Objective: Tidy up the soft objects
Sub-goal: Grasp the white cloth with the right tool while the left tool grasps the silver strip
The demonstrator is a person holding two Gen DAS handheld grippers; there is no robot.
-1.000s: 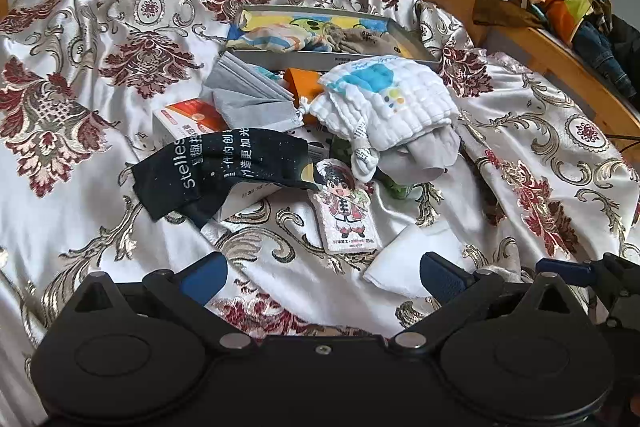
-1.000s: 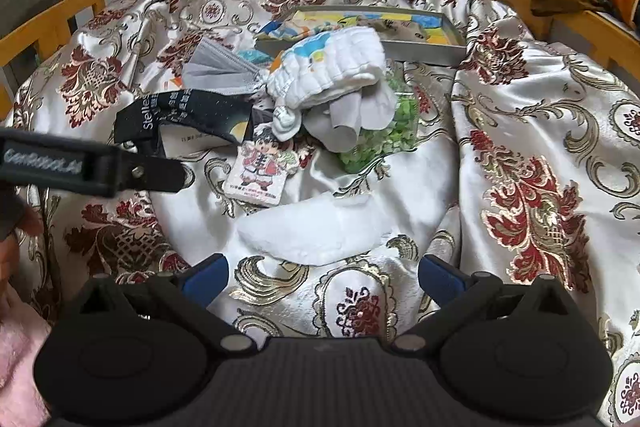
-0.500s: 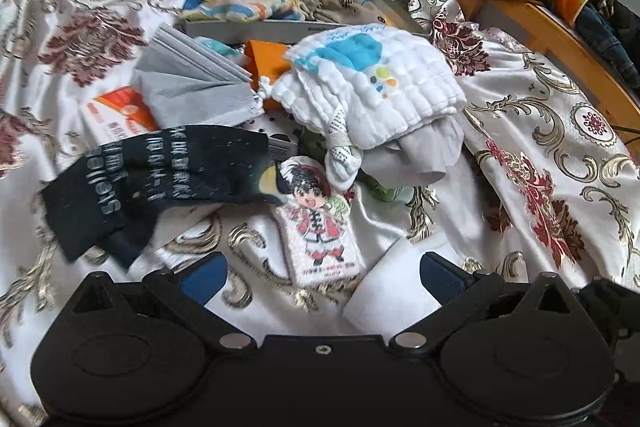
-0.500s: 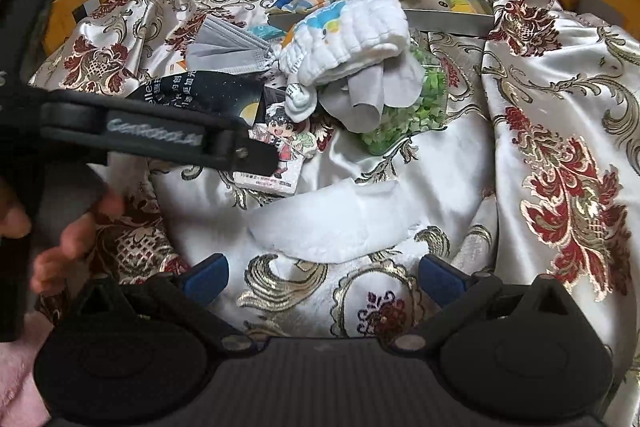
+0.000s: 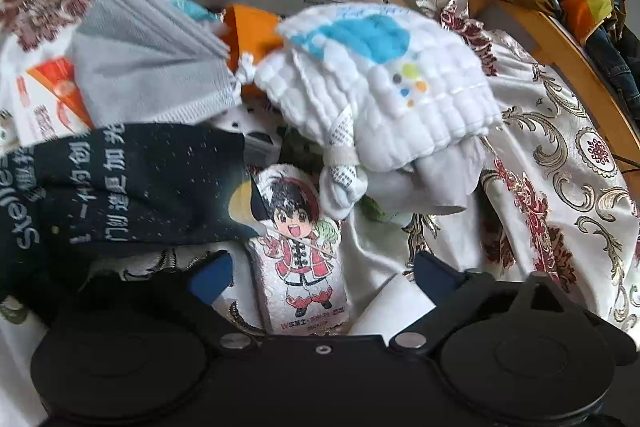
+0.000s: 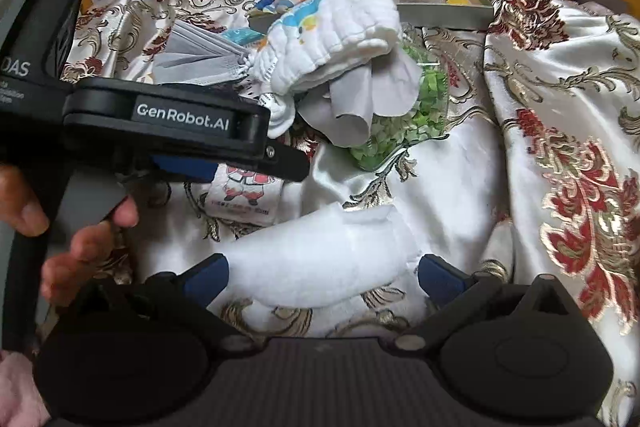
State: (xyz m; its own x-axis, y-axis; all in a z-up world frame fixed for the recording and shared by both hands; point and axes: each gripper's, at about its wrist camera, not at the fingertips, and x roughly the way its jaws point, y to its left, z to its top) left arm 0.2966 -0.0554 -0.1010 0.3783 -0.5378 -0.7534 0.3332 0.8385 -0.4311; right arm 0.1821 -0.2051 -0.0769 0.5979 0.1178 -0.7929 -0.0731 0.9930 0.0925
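Observation:
A small towel printed with a cartoon figure [image 5: 300,259] lies flat on the patterned satin bedspread [image 5: 560,187]. My left gripper [image 5: 324,277] stands over its near end with the towel between the fingers. Its jaws are closing and the pads are clear of the towel. In the right wrist view the left gripper [image 6: 288,167] reaches in from the left, held by a person's hand [image 6: 80,251]. My right gripper [image 6: 324,275] is open, with a white fleece cloth [image 6: 320,259] lying between its fingers, both pads beside its ends.
Behind the towel lies a heap: a black sock with white writing [image 5: 120,187], grey masks [image 5: 148,75], a white quilted cloth with a blue print [image 5: 380,87], a grey cloth [image 5: 440,179] and a bag of green bits [image 6: 400,123]. A shallow picture box [image 6: 440,11] sits at the back, a wooden bed frame [image 5: 540,27] on the right.
My left gripper moved forward and down until the cartoon towel lay between its fingers, and the jaws narrowed a little. My right gripper sank onto the white cloth.

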